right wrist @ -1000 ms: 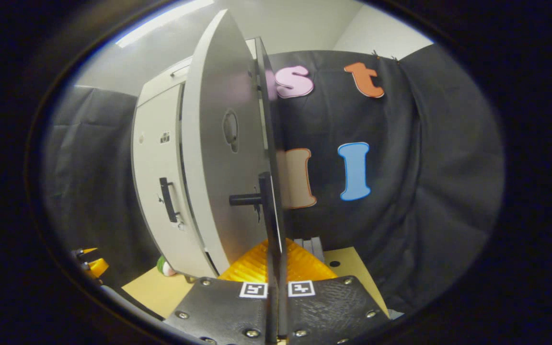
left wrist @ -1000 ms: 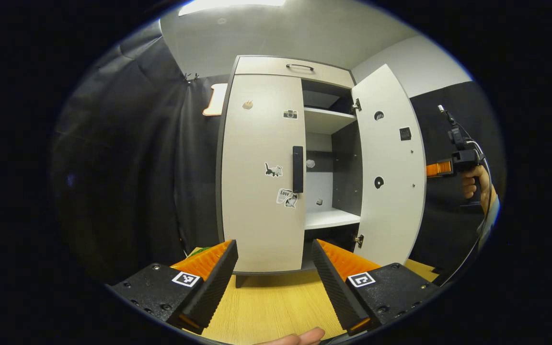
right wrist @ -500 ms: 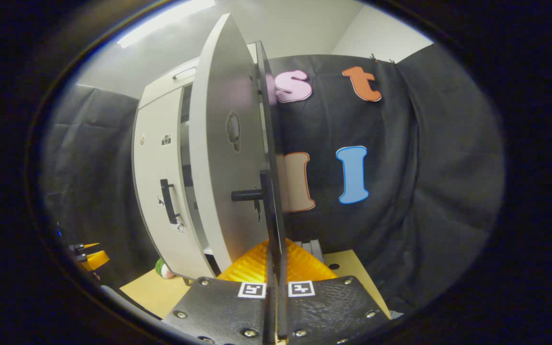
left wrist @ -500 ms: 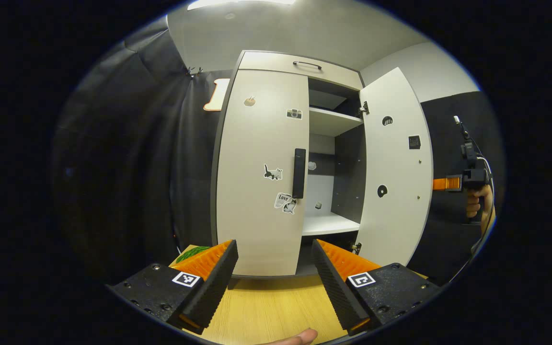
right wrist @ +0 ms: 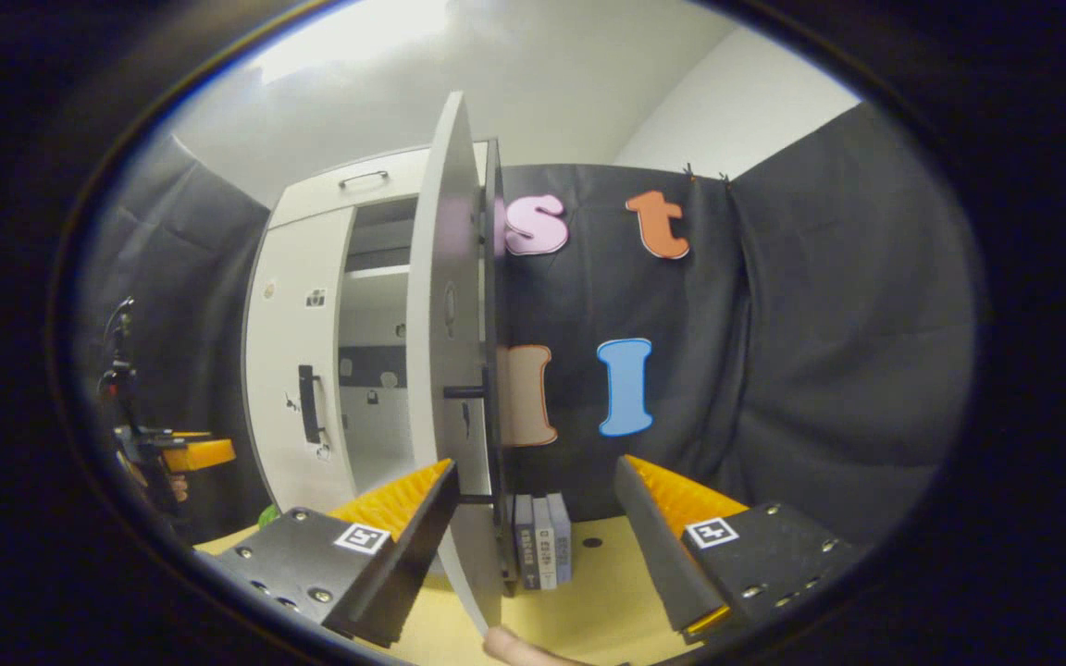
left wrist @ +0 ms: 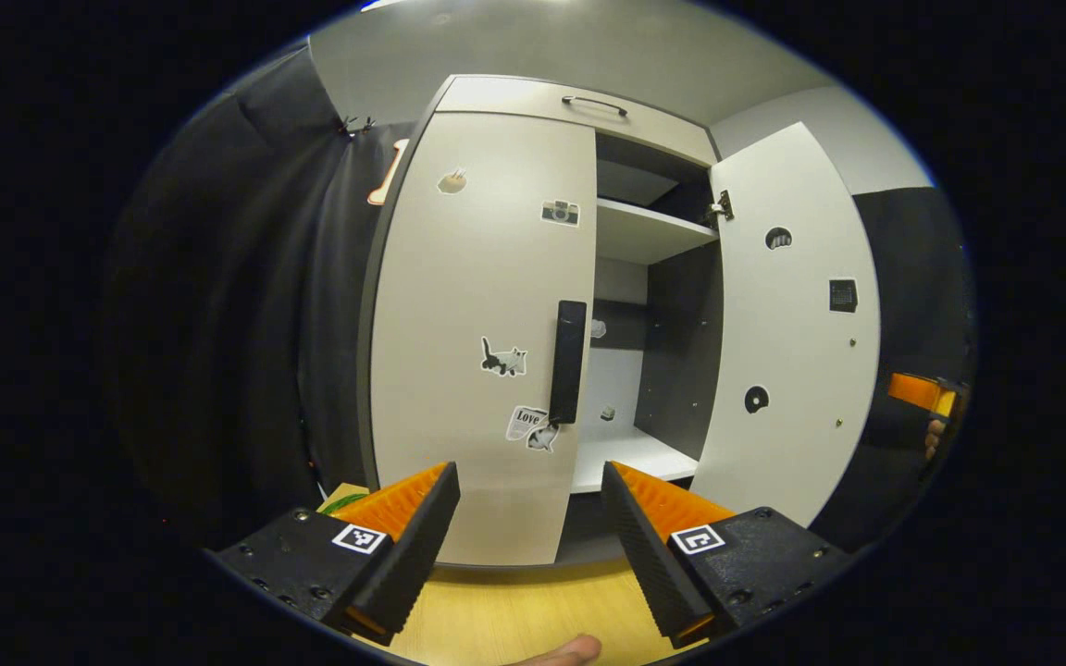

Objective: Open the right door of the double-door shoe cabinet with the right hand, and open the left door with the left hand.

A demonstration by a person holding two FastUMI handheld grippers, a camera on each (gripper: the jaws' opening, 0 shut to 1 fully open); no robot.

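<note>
Shoe cabinet stands ahead of us on the wooden table, half done. Starting at the left of the left gripper view, the left door is shut, flat against the carcass, with its dark vertical handle at the door's inner edge. Our left gripper hovers below and short of that handle, fingers spread wide and holding nothing. Further right, the right door is swung well out, showing the shelves inside. In the right gripper view our right gripper is likewise spread wide and empty, the door's edge standing between its fingers but touching neither. We judge the right-hand step finished and the left door in hand. Next we would need to raise the left gripper, straddle the handle, close on it and pull outward along the hinge's arc.
</note>
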